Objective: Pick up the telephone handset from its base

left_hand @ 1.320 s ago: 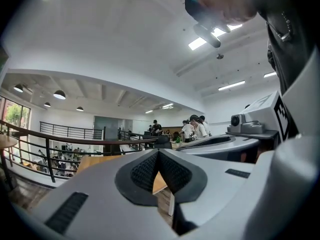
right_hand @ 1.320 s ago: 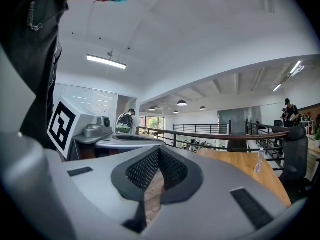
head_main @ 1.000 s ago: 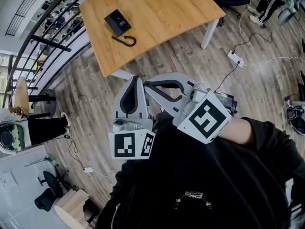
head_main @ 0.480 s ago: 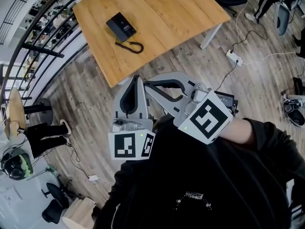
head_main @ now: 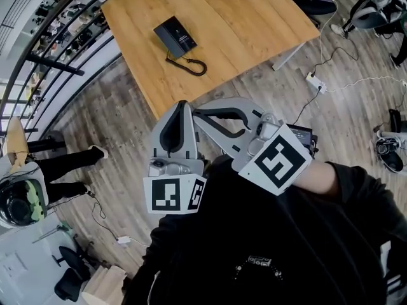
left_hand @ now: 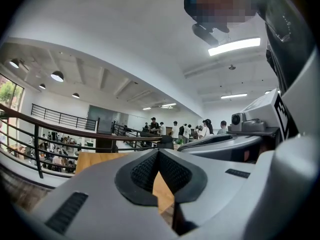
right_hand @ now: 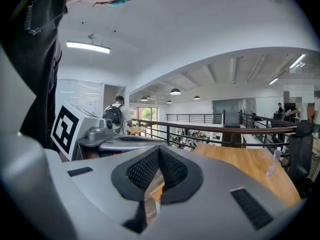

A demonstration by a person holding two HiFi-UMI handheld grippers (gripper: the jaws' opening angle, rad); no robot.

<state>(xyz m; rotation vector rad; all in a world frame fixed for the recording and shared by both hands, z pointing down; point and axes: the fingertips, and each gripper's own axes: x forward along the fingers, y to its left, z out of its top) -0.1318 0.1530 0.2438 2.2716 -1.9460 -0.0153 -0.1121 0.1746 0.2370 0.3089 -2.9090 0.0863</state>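
Observation:
A black telephone (head_main: 175,35) lies on the wooden table (head_main: 235,24) at the top of the head view, its handset resting on the base. Its coiled cord (head_main: 193,66) loops toward the table's near edge. Both grippers are held close to my chest, well short of the table and over the floor. My left gripper (head_main: 180,107) points at the table with its pads pressed together and nothing between them. The right gripper (head_main: 197,114) reaches leftward beside it, also shut and empty. The same shut pads show in the left gripper view (left_hand: 158,151) and the right gripper view (right_hand: 159,149).
A clear bottle (right_hand: 271,166) stands at the table's far side. A black railing (head_main: 57,43) runs left of the table. A power strip (head_main: 315,81) with cables lies on the wooden floor at right. A person (head_main: 28,189) stands at far left.
The table and telephone have shifted down and to the right in the head view, nearer to me. Both grippers keep the same shut pose before my chest.

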